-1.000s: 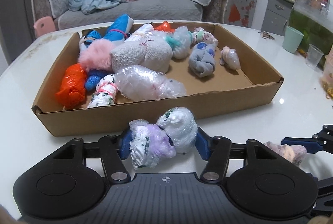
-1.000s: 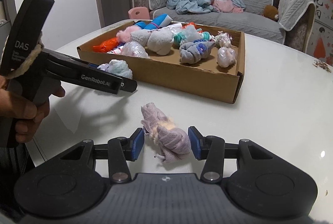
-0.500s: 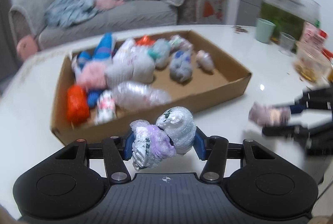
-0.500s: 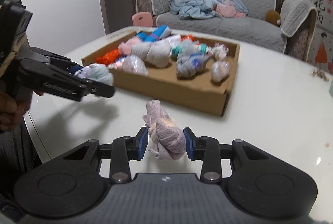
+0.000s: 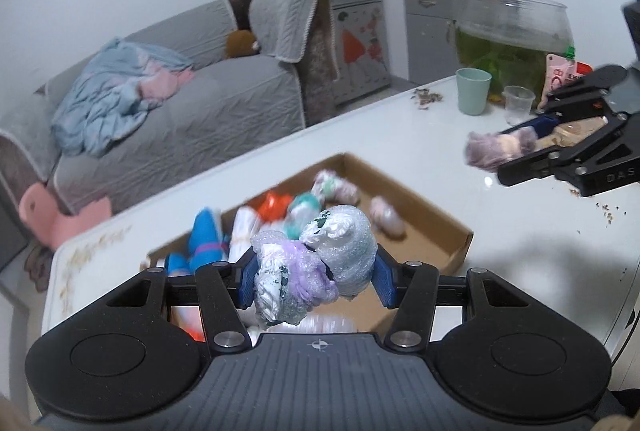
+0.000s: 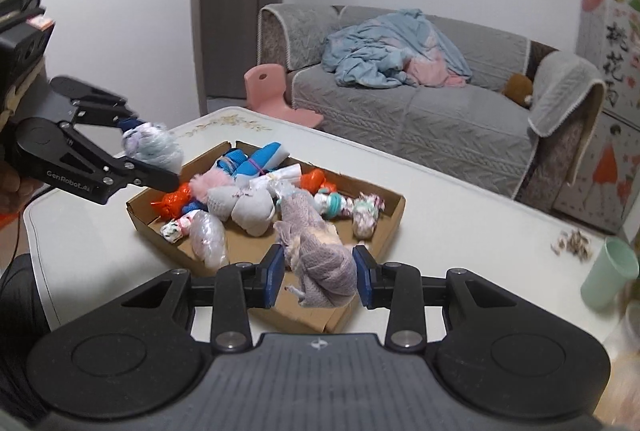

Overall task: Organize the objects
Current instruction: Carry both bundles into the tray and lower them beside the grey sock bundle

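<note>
Left wrist view: left gripper (image 5: 314,277) clenched on plastic-wrapped bundle (image 5: 316,263), raised above cardboard tray (image 5: 436,251). Right gripper (image 6: 319,277) clamping mauve cloth bundle (image 6: 324,259) over tray's near right corner.

Knotted bundles (image 5: 316,263) (image 6: 320,259) above box (image 6: 384,227)

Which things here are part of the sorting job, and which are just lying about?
Job:
- brown cardboard tray of knotted bundles
- white-and-purple plastic-bag bundle, held in left gripper
- mauve knotted cloth bundle, held in right gripper

Lying about:
- mint green plastic cup
- small clear plastic cup
- glass fishbowl
- scattered seed husks
</note>
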